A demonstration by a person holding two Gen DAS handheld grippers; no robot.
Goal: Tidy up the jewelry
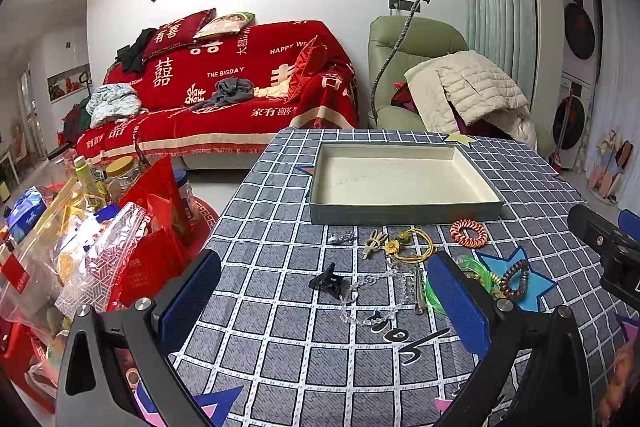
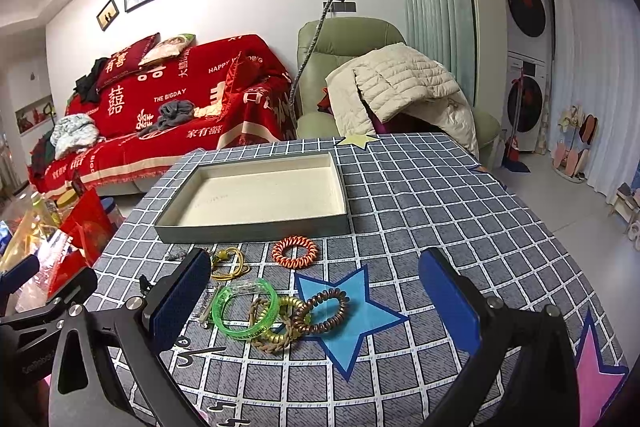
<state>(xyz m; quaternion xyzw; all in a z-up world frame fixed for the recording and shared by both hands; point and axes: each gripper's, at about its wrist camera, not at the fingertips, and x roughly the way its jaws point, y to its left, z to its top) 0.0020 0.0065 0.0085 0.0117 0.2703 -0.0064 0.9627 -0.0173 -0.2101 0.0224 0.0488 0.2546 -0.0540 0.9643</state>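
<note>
An empty grey tray with a cream inside lies on the checked tablecloth. In front of it lie loose pieces: an orange spiral band, a yellow cord with a flower, a beige clip, a black clip, a clear bead chain, a green bangle and a brown spiral band. My left gripper is open above the black clip and bead chain. My right gripper is open above the bangle and brown band.
Bags and jars of snacks crowd the floor left of the table. A red-covered sofa and a green armchair with a white jacket stand behind. Blue and pink star shapes mark the cloth.
</note>
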